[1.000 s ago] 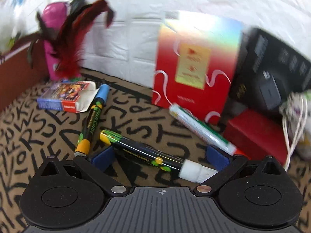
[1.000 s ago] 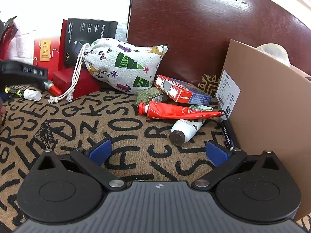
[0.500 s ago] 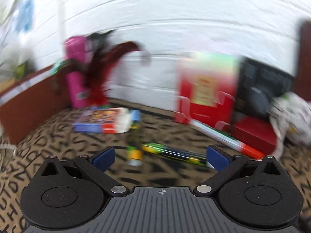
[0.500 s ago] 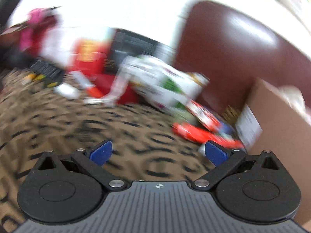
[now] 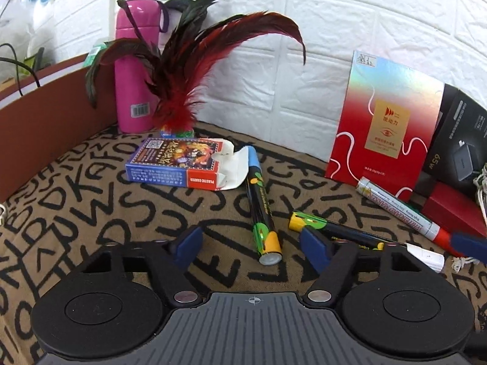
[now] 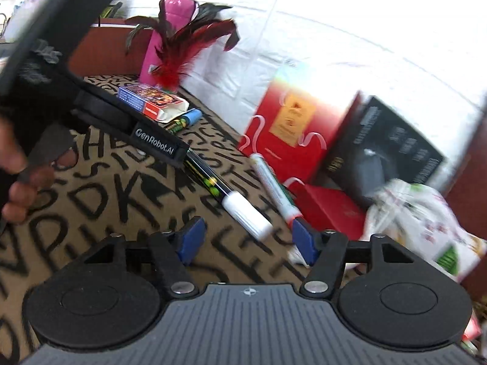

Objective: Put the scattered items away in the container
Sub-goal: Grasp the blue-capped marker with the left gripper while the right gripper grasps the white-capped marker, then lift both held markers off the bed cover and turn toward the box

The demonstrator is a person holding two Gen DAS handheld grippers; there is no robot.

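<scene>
Markers lie scattered ahead of your left gripper point(image 5: 249, 243), its jaws apart and empty: a blue-capped marker point(image 5: 261, 205) just past its right finger, a white-capped marker point(image 5: 350, 231) to the right. Bare mat point(image 5: 106, 213) opens to its left, ending at the brown wall point(image 5: 45, 115). Your right gripper point(image 6: 246, 240), jaws apart, has the white cap point(image 6: 248, 214) just ahead between its fingers.

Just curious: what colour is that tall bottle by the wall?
Pink bottle; clearest in the left wrist view.

Pink bottle point(image 5: 136, 64), letter-patterned tan mat point(image 5: 91, 213)
</scene>
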